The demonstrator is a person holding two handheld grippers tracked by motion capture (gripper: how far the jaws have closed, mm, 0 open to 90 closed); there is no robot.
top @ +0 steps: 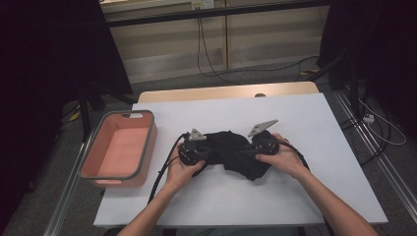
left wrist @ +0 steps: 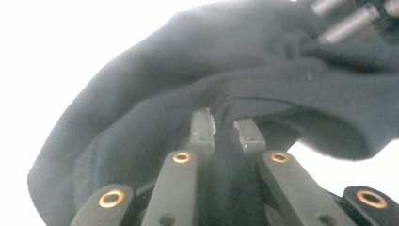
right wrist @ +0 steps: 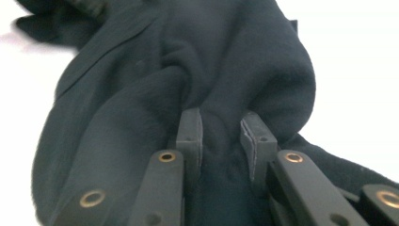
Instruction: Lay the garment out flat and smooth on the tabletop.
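Observation:
A crumpled black cloth [top: 233, 150] lies in the middle of the white table [top: 305, 132]. My left gripper [top: 207, 153] comes at it from the left and my right gripper [top: 249, 149] from the right, a hand around each. In the left gripper view the cloth [left wrist: 188, 70] is bunched up, and the left gripper [left wrist: 225, 129] has a fold pinched tight between its pads. In the right gripper view the right gripper [right wrist: 220, 134] is shut on a thicker fold of the cloth [right wrist: 188, 56]. The other gripper's metal parts [left wrist: 348, 23] sit just beyond the cloth.
A pink tub with a grey rim [top: 148, 142] stands empty at the table's left edge. Cables [top: 162, 172] trail from both grippers over the table. Beyond the table's far edge are a wooden strip [top: 221, 92] and floor cables [top: 255, 69].

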